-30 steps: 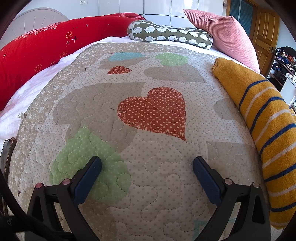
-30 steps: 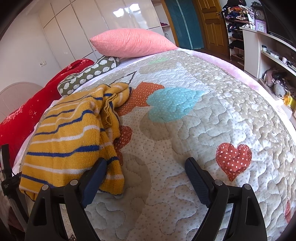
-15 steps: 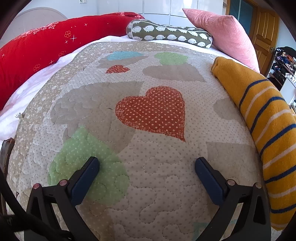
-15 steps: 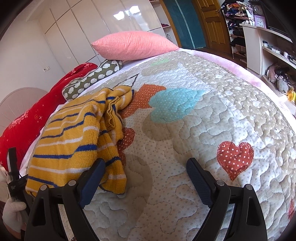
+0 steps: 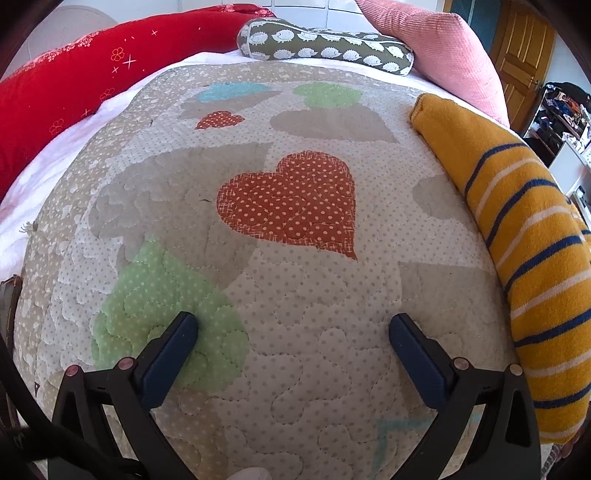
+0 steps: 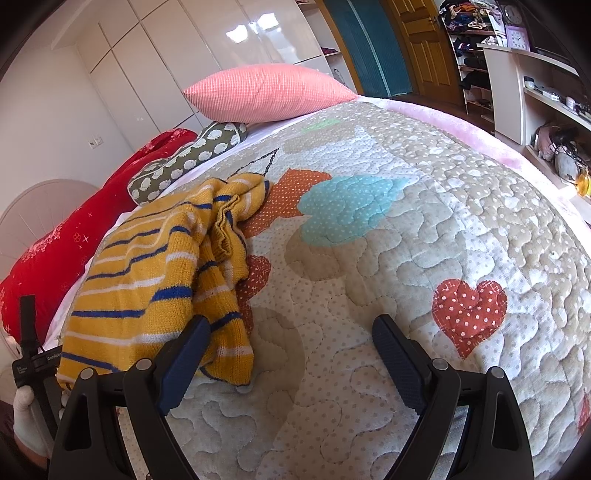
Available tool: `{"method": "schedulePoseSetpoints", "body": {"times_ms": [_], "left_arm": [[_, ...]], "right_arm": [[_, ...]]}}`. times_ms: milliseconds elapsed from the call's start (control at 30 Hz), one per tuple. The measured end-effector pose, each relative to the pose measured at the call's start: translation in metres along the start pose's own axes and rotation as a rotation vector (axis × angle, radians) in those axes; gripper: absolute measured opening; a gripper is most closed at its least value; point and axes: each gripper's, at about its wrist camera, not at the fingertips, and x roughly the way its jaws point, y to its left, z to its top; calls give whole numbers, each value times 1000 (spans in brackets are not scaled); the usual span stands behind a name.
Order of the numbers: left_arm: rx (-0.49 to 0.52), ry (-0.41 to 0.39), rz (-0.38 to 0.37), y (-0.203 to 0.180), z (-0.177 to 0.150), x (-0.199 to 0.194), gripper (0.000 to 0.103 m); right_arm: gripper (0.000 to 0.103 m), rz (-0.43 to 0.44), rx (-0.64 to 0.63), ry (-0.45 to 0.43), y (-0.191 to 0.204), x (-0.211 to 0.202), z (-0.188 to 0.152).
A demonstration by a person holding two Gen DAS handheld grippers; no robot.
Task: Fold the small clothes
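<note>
The only legible lettering was "GenRobo", cut off at the picture edge, in white on the left gripper's black body (image 6: 37, 363), just left of the striped sweater (image 6: 147, 280). Smaller print beneath it was too tiny to read.

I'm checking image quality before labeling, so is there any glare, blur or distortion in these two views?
Left wrist view: sharp, heavy fisheye bulge on the quilt, dark corners. Right wrist view: window glare on the wardrobe doors, sweater sharp, shelves bent at the edge.

Glossy white wardrobe (image 6: 192, 62) (sunlit), wooden door (image 6: 424, 44).
</note>
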Motion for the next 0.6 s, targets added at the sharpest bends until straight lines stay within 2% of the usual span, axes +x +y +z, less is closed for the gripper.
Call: {"method": "schedulePoseSetpoints", "body": {"times_ms": [167,300,400,433,500,600], "left_arm": [[-14,-18,46,1,-3,-12,102],[-68,-82,122,0,-6,-48,100],[-97,-226,173,-4,-12,-104,100],[-93,-298,196,-8,-15,-129,100],[-72,-436,233,-18,-22,-177,100],[-52,-621,282,-36,-35,-242,100]], "right_arm": [[92,-8,-6,3,1,0,0],[92,-9,-9,5,1,0,0],[92,-31,-27,7,6,-3,2],[92,-54,-40,2,8,-7,2],[92,-113,-87,-42,18,-22,1],[93,-153,-183,-123,38,-52,0]]}}
